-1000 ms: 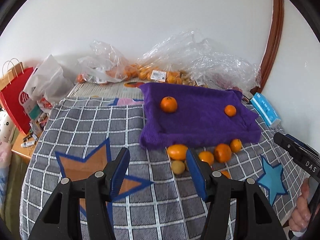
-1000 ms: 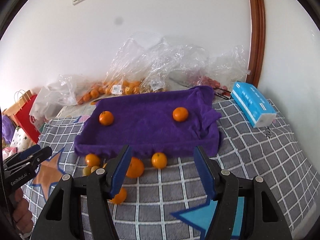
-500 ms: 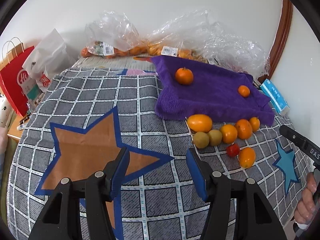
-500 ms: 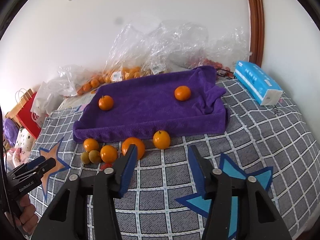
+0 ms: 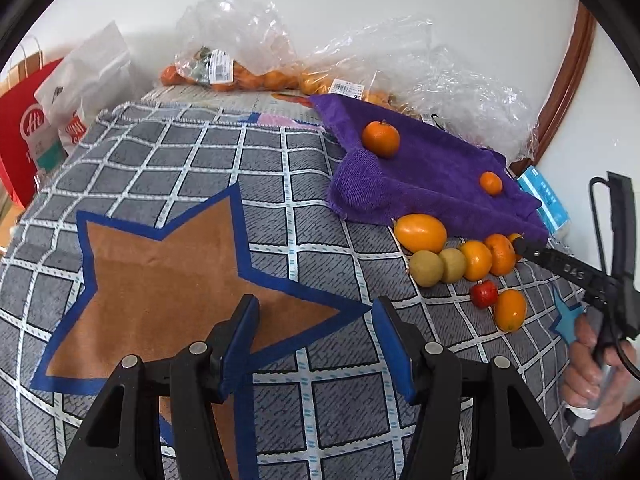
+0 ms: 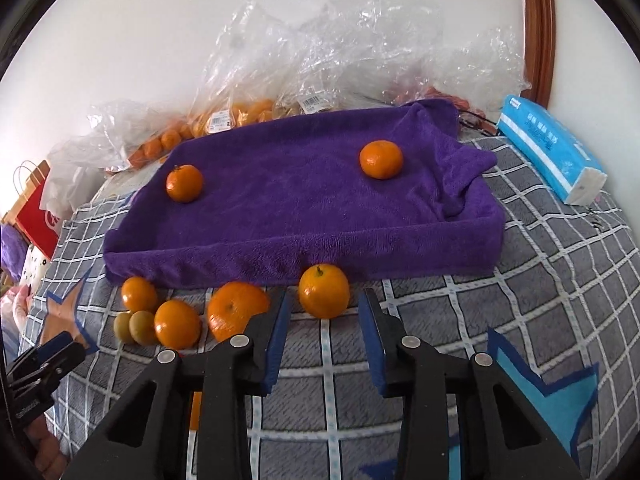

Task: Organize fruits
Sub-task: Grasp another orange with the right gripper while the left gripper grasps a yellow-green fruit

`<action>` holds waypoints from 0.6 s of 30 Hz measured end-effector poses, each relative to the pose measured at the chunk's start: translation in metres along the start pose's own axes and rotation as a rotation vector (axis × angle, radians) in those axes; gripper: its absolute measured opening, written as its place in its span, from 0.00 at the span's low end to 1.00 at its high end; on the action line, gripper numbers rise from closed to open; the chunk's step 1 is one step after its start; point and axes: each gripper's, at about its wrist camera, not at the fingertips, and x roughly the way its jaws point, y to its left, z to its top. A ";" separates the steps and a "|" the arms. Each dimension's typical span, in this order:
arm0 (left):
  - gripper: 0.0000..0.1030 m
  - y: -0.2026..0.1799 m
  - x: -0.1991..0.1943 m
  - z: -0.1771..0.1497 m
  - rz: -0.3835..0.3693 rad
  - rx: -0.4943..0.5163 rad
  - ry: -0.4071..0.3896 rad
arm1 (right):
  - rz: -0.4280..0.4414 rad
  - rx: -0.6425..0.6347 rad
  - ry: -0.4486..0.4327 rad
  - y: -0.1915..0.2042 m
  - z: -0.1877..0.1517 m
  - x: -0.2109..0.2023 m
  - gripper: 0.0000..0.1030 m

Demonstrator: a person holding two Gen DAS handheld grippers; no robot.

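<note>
Lying just ahead of the right gripper point(image 6: 322, 334), the nearest orange point(image 6: 324, 290) rests against the purple tray's point(image 6: 304, 256) front wall; its jaws have just been closing, part-open, nothing between them. Left gripper point(image 5: 316, 338), half-open and empty, sits farther off.
</note>
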 end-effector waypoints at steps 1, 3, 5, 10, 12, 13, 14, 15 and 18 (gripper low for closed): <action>0.54 0.001 -0.001 0.000 -0.006 -0.004 -0.005 | 0.000 -0.002 0.009 0.000 0.001 0.006 0.35; 0.54 0.000 0.000 0.000 -0.004 -0.004 -0.001 | -0.011 -0.011 0.020 0.002 0.003 0.016 0.35; 0.55 -0.001 0.000 0.000 -0.002 0.001 0.002 | -0.038 -0.021 0.035 0.002 0.003 0.023 0.34; 0.54 -0.003 -0.003 0.000 -0.011 0.008 -0.003 | -0.036 -0.038 -0.017 -0.003 -0.001 0.008 0.30; 0.53 -0.012 -0.005 -0.001 -0.011 0.044 -0.002 | -0.057 -0.052 -0.041 -0.009 -0.007 -0.004 0.30; 0.53 -0.019 -0.006 0.000 -0.015 0.071 0.002 | -0.064 -0.060 -0.046 -0.012 -0.009 -0.007 0.30; 0.51 -0.028 -0.007 0.000 -0.020 0.100 0.006 | -0.072 -0.070 -0.046 -0.015 -0.013 -0.010 0.30; 0.51 -0.036 -0.007 0.001 -0.029 0.122 0.005 | -0.080 -0.078 -0.045 -0.018 -0.016 -0.013 0.30; 0.48 -0.058 -0.004 0.009 -0.029 0.166 0.002 | -0.090 -0.089 -0.059 -0.027 -0.025 -0.022 0.30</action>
